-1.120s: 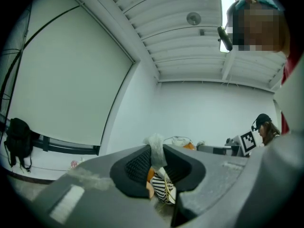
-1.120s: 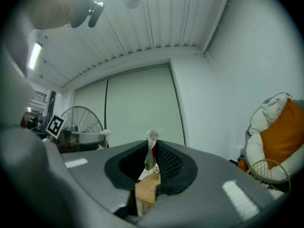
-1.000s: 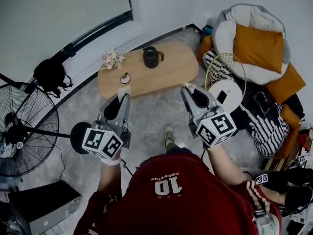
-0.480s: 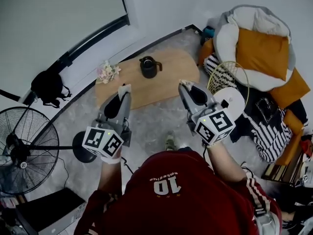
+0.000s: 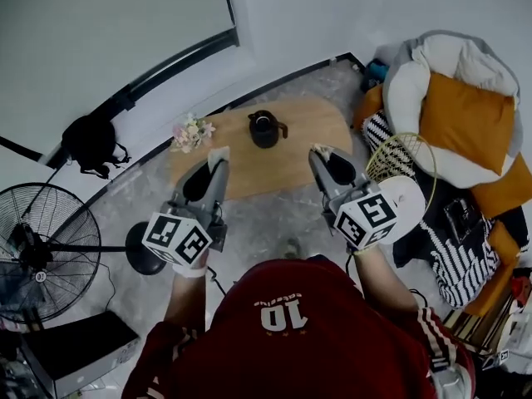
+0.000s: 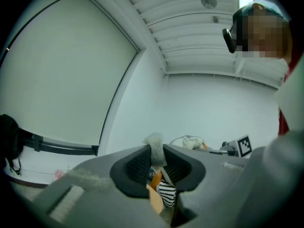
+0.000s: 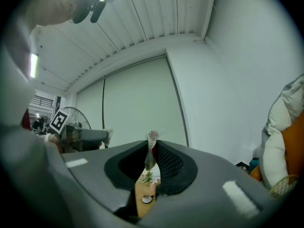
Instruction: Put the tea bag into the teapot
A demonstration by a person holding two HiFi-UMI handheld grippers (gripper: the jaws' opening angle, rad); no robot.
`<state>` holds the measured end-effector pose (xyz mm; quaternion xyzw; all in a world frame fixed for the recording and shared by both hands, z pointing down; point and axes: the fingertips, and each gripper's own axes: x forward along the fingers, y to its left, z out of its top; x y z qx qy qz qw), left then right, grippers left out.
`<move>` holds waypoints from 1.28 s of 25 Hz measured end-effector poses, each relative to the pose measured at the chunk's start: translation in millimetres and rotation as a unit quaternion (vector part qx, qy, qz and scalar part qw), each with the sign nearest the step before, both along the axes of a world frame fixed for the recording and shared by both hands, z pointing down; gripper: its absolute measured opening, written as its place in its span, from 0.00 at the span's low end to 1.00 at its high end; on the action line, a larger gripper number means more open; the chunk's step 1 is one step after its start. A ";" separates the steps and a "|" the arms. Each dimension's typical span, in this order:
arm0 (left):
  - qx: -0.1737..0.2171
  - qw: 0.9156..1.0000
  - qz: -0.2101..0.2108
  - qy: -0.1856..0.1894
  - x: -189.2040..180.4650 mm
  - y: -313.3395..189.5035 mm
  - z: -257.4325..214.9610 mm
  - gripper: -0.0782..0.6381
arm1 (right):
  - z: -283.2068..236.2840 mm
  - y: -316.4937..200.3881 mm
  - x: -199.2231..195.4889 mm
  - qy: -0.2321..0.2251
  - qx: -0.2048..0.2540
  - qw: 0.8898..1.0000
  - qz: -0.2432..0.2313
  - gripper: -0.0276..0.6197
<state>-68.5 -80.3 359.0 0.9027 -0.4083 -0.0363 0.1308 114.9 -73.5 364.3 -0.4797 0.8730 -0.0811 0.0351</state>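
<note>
Desk: Grey stone floor [image 5: 274, 214], low oval wooden tabletop [image 5: 291, 163]. What stage is this?

Photographer: The carry, I'd judge. Left of the teapot [image 5: 266, 129], short of the tabletop's near edge, the left gripper [image 5: 219, 155] has its fingers closed narrow on the tea bag [image 6: 154, 146], a soft, gauzy, pale pouch poking up past ribbed black pads. Nothing has reached the teapot yet.

Desk: And the teapot itself?

Photographer: Dark, squat, smooth and rounded, handle on its right, with a posy of pale flowers [image 5: 191, 131] just to its left. Whether its mouth is uncovered I cannot tell.

Desk: The other hand?

Photographer: Right of the teapot, the right gripper [image 5: 322, 151] pinches a thin pale strip [image 7: 151, 151] seen edge-on; a second bag or a tag, I cannot say.

Desk: What next?

Photographer: Bring the tea bag over the teapot's mouth, lower it, then part the fingers. It looks limp and light, so it may cling to a pad instead of dropping.
</note>
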 end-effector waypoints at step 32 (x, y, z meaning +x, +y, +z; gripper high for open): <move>0.040 0.994 -0.016 -0.104 35.7 -85.7 39.3 0.21 | 39.0 -88.2 13.0 0.024 -0.015 0.999 -0.028 0.11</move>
